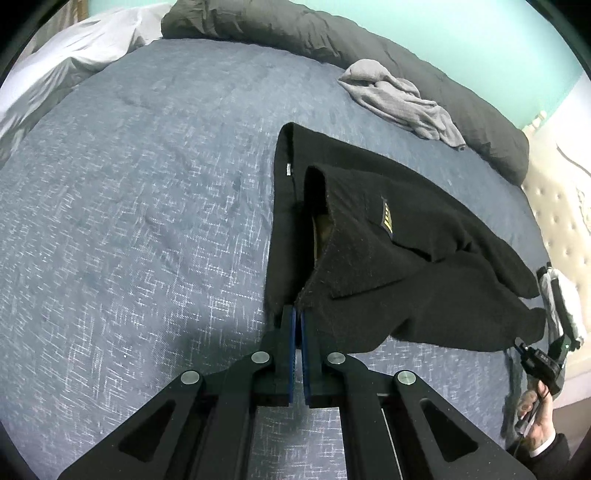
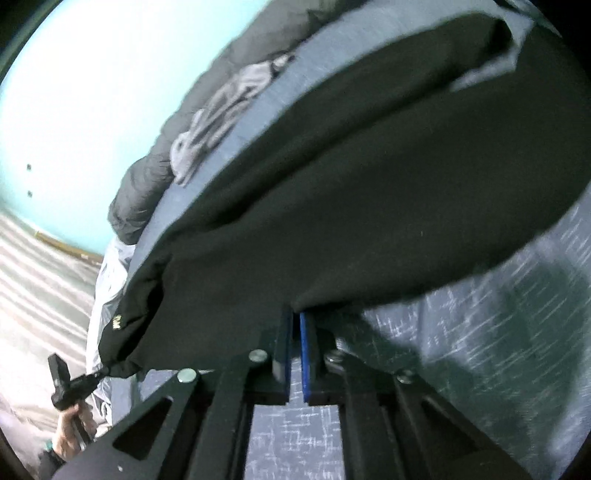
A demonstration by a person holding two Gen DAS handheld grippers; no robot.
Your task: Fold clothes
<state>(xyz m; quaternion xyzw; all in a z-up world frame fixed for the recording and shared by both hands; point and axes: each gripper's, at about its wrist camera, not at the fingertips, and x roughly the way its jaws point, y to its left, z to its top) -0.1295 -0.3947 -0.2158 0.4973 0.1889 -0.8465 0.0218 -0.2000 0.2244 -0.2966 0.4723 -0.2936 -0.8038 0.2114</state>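
- Black garment: lies partly folded on the blue-grey bedspread, near the grey cloth.
- Left gripper: jaws closed, pinching the garment's near edge.
- Right gripper: jaws closed on another edge of the garment, fabric clamped between the blue pads.

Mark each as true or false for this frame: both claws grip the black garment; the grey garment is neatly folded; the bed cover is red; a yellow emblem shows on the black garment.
1. Both claws grip the black garment. True: the left claw and right claw are each shut on its edge.
2. The grey garment is neatly folded. False: it lies crumpled beside the dark blanket.
3. The bed cover is red. False: it is blue-grey.
4. A yellow emblem shows on the black garment. True.
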